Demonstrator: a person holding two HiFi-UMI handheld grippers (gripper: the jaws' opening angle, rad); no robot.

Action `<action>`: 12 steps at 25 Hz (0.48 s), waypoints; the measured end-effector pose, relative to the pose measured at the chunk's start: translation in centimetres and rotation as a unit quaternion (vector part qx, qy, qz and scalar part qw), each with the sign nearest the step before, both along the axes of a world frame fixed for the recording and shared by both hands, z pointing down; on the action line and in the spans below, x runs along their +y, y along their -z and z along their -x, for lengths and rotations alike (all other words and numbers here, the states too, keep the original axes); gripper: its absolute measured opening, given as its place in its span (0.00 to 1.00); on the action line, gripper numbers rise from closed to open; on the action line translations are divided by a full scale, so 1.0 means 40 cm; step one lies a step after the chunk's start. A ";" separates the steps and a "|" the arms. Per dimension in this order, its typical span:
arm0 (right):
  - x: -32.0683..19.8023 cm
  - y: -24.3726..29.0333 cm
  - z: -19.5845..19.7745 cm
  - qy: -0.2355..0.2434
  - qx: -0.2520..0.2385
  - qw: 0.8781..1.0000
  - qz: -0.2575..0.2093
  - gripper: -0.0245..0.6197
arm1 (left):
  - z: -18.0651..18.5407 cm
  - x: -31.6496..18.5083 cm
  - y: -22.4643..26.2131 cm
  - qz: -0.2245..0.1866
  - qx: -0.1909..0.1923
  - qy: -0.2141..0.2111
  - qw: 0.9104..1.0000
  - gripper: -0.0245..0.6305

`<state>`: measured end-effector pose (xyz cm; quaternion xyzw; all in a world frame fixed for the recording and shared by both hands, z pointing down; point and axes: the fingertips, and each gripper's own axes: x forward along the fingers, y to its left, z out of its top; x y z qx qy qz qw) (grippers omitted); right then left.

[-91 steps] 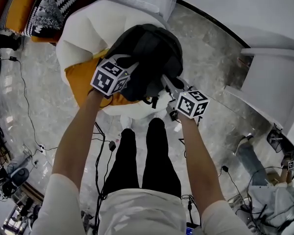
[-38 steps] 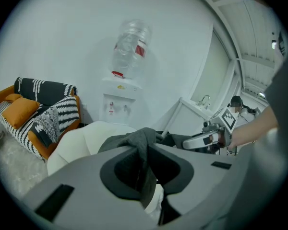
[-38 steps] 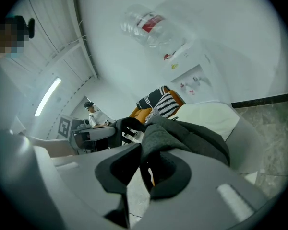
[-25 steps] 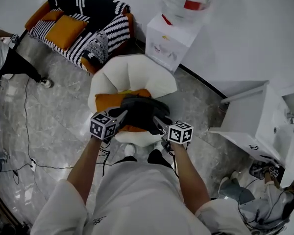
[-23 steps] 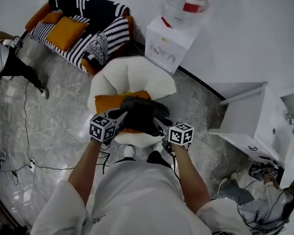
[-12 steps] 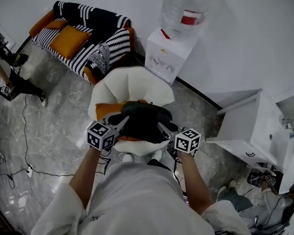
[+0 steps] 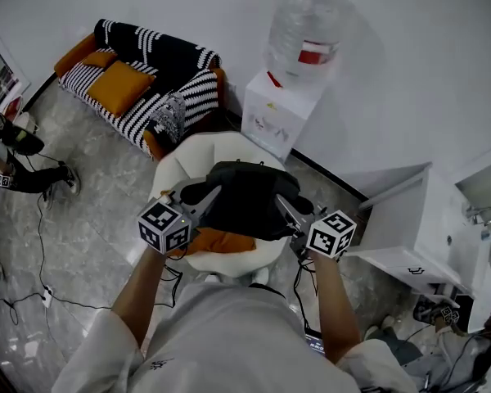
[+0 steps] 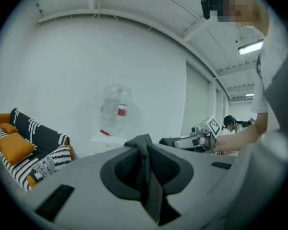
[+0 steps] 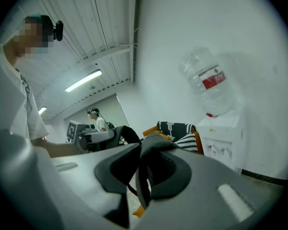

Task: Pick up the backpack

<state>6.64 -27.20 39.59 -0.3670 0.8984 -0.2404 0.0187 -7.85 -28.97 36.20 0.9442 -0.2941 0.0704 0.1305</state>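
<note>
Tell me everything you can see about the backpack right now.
The backpack is black, soft fabric, slumped into a rounded, sagging bundle. It hangs between the two claws: the left claw is shut on a fold of its dark strap, the right claw on another. In the head view it sits above the white chair and its orange cushion; whether it touches them cannot be told.

We find open floor (image 7: pixel 82 211) leftward — chair (image 7: pixel 221 147) under the backpack (image 7: pixel 245 199), water dispenser (image 7: pixel 280 113) beyond, cabinet (image 7: pixel 405 219) right.
</note>
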 end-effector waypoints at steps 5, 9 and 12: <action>-0.026 0.094 -0.003 0.000 0.006 1.000 -0.030 0.12 | -0.007 -0.024 0.092 -0.042 0.010 -0.003 0.999 0.10; -0.038 0.180 -0.017 -0.001 -0.004 0.998 -0.060 0.13 | -0.020 -0.040 0.174 -0.076 0.017 -0.014 0.997 0.10; -0.045 0.235 -0.019 -0.003 -0.001 0.997 -0.078 0.13 | -0.023 -0.047 0.233 -0.101 0.022 -0.019 0.994 0.10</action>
